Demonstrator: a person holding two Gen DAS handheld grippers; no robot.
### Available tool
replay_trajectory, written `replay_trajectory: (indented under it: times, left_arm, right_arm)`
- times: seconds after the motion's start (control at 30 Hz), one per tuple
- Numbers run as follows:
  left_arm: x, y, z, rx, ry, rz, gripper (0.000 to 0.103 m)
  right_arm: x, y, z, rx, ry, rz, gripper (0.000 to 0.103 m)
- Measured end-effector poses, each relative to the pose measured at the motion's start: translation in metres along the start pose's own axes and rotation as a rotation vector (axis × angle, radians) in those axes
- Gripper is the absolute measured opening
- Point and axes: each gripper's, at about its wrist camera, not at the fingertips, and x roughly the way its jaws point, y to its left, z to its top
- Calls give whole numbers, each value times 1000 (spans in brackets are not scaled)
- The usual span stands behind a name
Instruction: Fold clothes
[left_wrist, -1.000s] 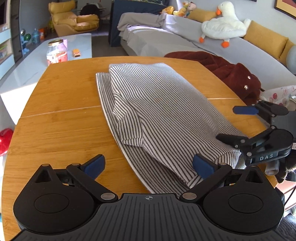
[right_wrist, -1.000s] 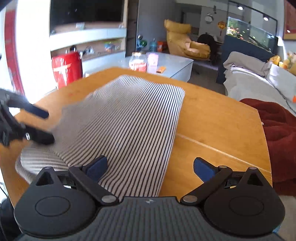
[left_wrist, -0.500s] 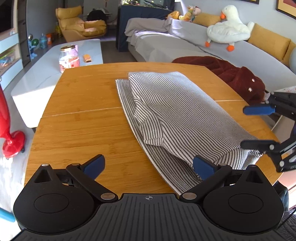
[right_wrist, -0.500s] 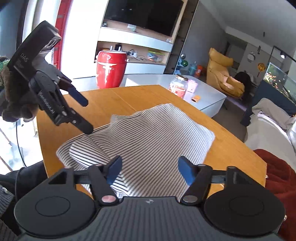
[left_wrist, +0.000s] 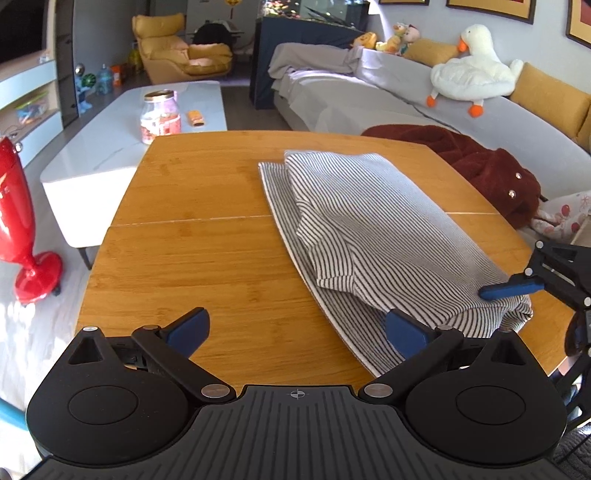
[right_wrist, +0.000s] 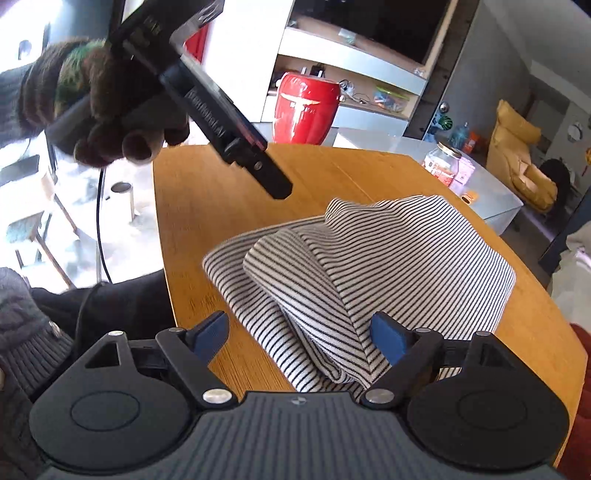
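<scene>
The striped garment (left_wrist: 373, 236) lies partly folded and rumpled on the wooden table (left_wrist: 192, 236), both the left gripper (left_wrist: 295, 330) and right gripper (right_wrist: 299, 334) spread wide, holding nothing — best grip a layer's edge squarely, not bunched cloth.

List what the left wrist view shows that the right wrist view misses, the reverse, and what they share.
Only the left wrist view shows the white plush duck on the grey sofa and the dark red garment beside the table.

Only the right wrist view shows the gloved hand holding the left gripper and the red drum.

Both show the striped garment on the wooden table, the jar and the yellow armchair.
</scene>
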Motion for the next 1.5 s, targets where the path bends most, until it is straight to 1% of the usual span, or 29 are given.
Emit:
replay_trajectory:
  times: [0.03, 0.13, 0.27, 0.33, 0.4, 0.47, 0.53, 0.6, 0.63, 0.73, 0.8, 0.83, 0.87, 0.93, 1.03, 1.13, 1.23, 1.3, 1.33, 1.37, 1.4, 1.43, 1.47, 1.5]
  left_arm:
    - [2, -2, 0, 9, 7, -1, 103]
    - [2, -8, 0, 34, 11, -10, 103]
    - [-5, -18, 1, 77, 2, -44, 103]
    - [-10, -24, 0, 112, -2, -68, 103]
    - [-11, -31, -3, 157, 4, -92, 103]
    - [-9, -38, -6, 206, 16, -112, 103]
    - [-1, -46, -10, 256, 36, -108, 103]
    - [10, -53, -13, 304, 54, -93, 103]
    - [17, -54, -14, 315, 62, -70, 103]
    - [33, -55, -10, 309, 77, -15, 103]
    - [36, -50, -4, 265, 74, -19, 103]
    - [34, -47, -1, 241, 65, -25, 103]
    - [33, -44, 2, 216, 56, -30, 103]
    - [30, -39, 6, 176, 38, -39, 103]
    - [28, -33, 11, 122, 27, -62, 103]
    - [30, -31, 13, 86, 34, -79, 103]
    - [32, -30, 15, 67, 35, -85, 103]
    - [33, -30, 16, 62, 28, -90, 103]
    - [33, -29, 15, 53, 29, -94, 103]
    - [32, -28, 16, 47, 28, -99, 103]
    - [29, -26, 16, 46, 25, -107, 103]
    - [24, -23, 17, 43, 18, -121, 103]
    - [17, -18, 19, 34, 3, -151, 103]
    - [10, -13, 21, 21, -15, -183, 103]
  right_arm:
    - [5, 6, -2, -30, 10, -16, 85]
    - [12, -5, 2, 51, 7, -30, 85]
    - [21, -21, 6, 167, 3, -46, 71]
    - [22, -56, 1, 388, -1, 18, 70]
    - [20, -79, -4, 539, -19, 82, 70]
    - [18, -92, -10, 623, -30, 124, 70]
    - [16, -94, -12, 634, -34, 133, 70]
    - [17, -91, -12, 622, -34, 127, 70]
    - [17, -90, -12, 616, -34, 124, 70]
    - [19, -88, -8, 581, -33, 113, 70]
    - [15, -79, -3, 503, -33, 68, 73]
    - [12, -74, -1, 456, -33, 38, 82]
    - [7, -67, 0, 400, -41, 4, 86]
    - [-2, -50, 1, 264, -57, -61, 87]
    - [-7, -33, 0, 121, -57, -103, 95]
    - [5, -23, -1, 46, -29, -134, 95]
    - [23, -15, -4, -46, -21, -204, 95]
    - [33, -14, -4, -91, -44, -252, 95]
    - [37, -17, -1, -100, -43, -254, 91]
    - [41, -19, 2, -109, -43, -257, 76]
    - [44, -22, 5, -115, -41, -257, 69]
    - [45, -26, 8, -94, -35, -223, 54]
    - [44, -31, 11, -63, -27, -198, 38]
    - [44, -33, 13, -56, -19, -203, 38]
